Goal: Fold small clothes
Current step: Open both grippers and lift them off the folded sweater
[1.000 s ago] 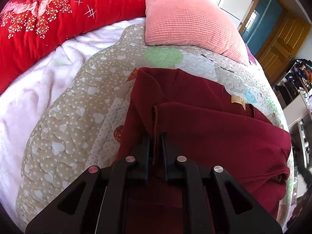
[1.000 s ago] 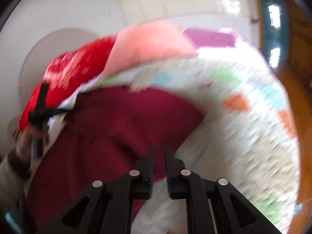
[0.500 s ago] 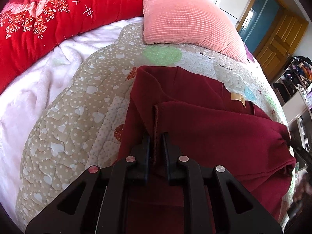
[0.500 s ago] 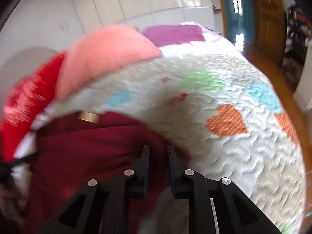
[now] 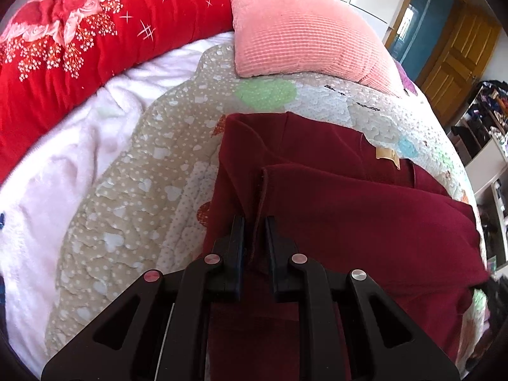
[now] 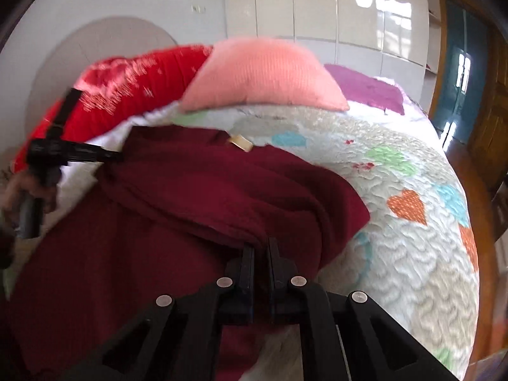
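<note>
A dark red garment (image 5: 333, 203) with a tan neck label (image 5: 385, 155) lies on the quilted bed, one part folded over the rest. My left gripper (image 5: 255, 222) is shut on the hemmed edge of the folded flap. In the right wrist view the same garment (image 6: 197, 197) fills the centre, and my right gripper (image 6: 261, 247) is shut on a fold of it near its right side. The left gripper (image 6: 108, 156) shows there too, held at the garment's far left corner.
A pink pillow (image 5: 301, 35) and a red floral duvet (image 5: 79, 50) lie at the head of the bed. A white fleece blanket (image 5: 63, 165) is at the left. The heart-patterned quilt (image 6: 412, 238) extends right. A wooden door (image 5: 457, 57) and cluttered shelves (image 5: 485, 120) stand beyond.
The right gripper has swung back over the garment and now pinches its fold. The folded flap has spread a little further right. The left gripper has hardly moved.
</note>
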The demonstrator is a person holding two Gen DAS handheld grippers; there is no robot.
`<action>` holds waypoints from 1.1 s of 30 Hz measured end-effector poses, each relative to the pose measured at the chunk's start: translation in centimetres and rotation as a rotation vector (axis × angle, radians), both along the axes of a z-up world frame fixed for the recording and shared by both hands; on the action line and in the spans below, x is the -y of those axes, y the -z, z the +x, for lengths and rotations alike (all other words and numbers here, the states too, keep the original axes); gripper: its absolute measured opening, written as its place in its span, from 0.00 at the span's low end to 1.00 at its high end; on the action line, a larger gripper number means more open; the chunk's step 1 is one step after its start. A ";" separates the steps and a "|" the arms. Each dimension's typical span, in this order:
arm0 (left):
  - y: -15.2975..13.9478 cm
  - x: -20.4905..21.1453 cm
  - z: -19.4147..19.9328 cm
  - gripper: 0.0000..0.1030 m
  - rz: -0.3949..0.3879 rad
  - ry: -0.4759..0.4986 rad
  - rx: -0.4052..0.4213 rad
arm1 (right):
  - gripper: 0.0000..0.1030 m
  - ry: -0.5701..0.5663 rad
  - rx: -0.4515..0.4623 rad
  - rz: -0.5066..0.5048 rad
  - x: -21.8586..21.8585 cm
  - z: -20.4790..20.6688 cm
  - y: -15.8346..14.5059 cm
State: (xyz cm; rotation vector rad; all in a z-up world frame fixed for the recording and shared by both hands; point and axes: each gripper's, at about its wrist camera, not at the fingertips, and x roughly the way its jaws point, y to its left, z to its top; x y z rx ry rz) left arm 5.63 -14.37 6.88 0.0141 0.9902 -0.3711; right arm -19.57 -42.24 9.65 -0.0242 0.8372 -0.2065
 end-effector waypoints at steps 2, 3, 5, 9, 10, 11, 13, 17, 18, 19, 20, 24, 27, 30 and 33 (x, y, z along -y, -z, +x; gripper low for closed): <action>0.4 0.0 -0.1 0.13 -0.003 -0.006 -0.011 | 0.06 -0.042 -0.037 0.006 -0.6 -1.2 0.8; 0.6 0.0 -0.2 0.13 -0.001 -0.012 -0.013 | 0.06 -0.046 -0.077 -0.014 -0.8 -1.5 1.7; 0.5 0.1 -0.6 0.13 0.002 -0.018 -0.010 | 0.06 -0.036 -0.113 -0.014 -0.6 -1.7 3.3; -0.4 -0.2 -1.6 0.13 0.005 -0.009 0.017 | 0.44 0.002 -0.018 0.129 0.4 -2.6 -0.3; -0.5 -0.3 -1.6 0.13 0.000 -0.010 0.020 | 0.45 0.008 0.050 0.157 0.7 -3.1 -1.7; -0.4 -0.4 -1.6 0.13 -0.004 -0.013 0.017 | 0.45 0.022 0.096 0.164 0.8 -3.4 -2.6; 0.2 -0.3 -1.3 0.13 -0.002 -0.025 -0.005 | 0.45 0.109 0.125 0.147 1.5 -2.7 -3.5; 0.6 -0.5 -1.5 0.14 -0.027 -0.035 -0.020 | 0.34 0.205 0.026 0.103 2.8 1.5 -0.1; 0.5 -0.8 -1.7 0.14 -0.038 -0.033 -0.032 | 0.31 0.246 -0.048 0.058 3.3 2.6 1.7; 0.2 -1.1 -2.0 0.14 -0.041 -0.031 -0.041 | 0.31 0.286 -0.126 0.044 4.0 3.3 3.4; 0.0 -1.3 -2.4 0.14 -0.037 -0.028 -0.041 | 0.31 0.296 -0.107 0.062 4.1 3.1 3.4; -0.7 -2.6 -4.3 0.30 0.003 -0.030 -0.033 | 0.31 0.279 -0.039 0.091 1.8 0.4 0.3; -0.5 -4.2 -6.5 0.46 -0.066 -0.053 -0.054 | 0.33 0.197 -0.062 0.059 -1.0 -0.9 0.4; -0.3 -5.6 -9.1 0.46 -0.111 -0.050 -0.114 | 0.34 0.205 -0.145 0.024 -0.9 -0.6 3.2; -0.6 -7.1 -12.2 0.46 -0.113 -0.046 -0.110 | 0.36 0.255 -0.086 0.126 -0.6 -2.2 0.8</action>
